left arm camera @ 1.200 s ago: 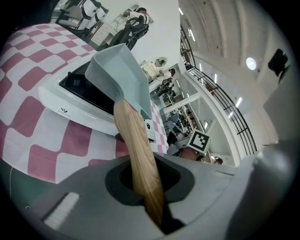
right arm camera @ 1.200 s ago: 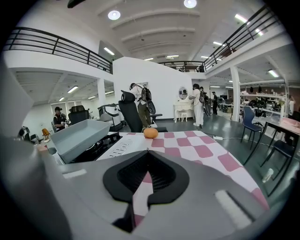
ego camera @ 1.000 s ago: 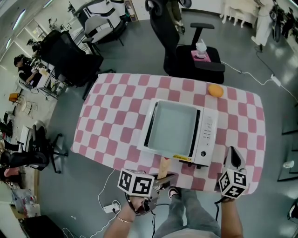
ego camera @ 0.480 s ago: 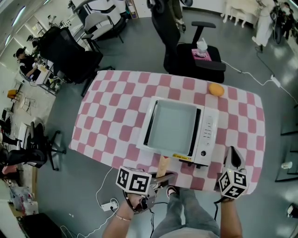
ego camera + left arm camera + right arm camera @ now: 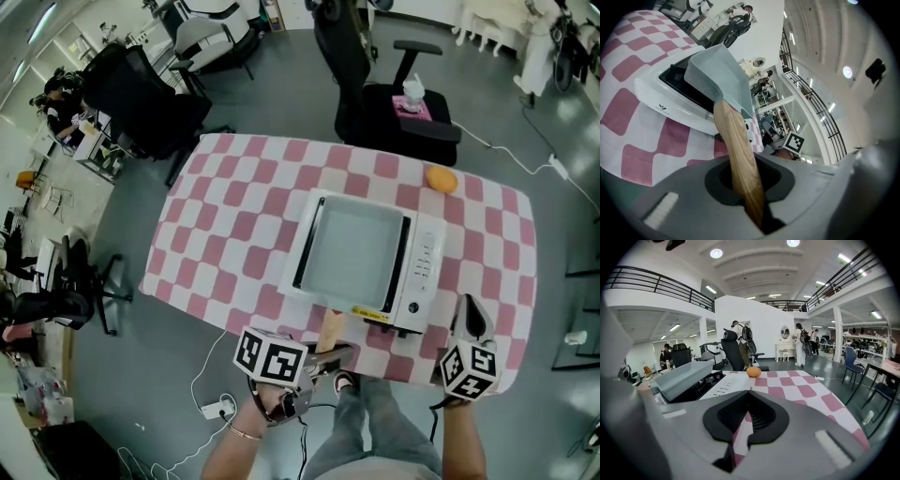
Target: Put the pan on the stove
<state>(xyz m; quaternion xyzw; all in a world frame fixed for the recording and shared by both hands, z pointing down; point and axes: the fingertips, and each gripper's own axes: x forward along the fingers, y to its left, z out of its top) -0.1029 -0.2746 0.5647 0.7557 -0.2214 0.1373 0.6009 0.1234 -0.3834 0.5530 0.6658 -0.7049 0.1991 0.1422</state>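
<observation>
A square grey pan (image 5: 352, 253) sits on the white stove (image 5: 422, 272) in the middle of the pink-checked table (image 5: 225, 234). Its wooden handle (image 5: 332, 330) sticks out over the table's near edge. My left gripper (image 5: 333, 354) is shut on that handle; in the left gripper view the handle (image 5: 736, 145) runs between the jaws up to the pan (image 5: 719, 75). My right gripper (image 5: 472, 314) hovers at the table's near right edge, shut with nothing in it. In the right gripper view the pan (image 5: 684, 376) and stove (image 5: 724, 387) lie to the left of it.
An orange (image 5: 440, 178) lies on the table behind the stove, also in the right gripper view as the orange (image 5: 753, 371). Black office chairs (image 5: 394, 103) stand beyond the far edge. A cable and power strip (image 5: 217, 409) lie on the floor by my left arm.
</observation>
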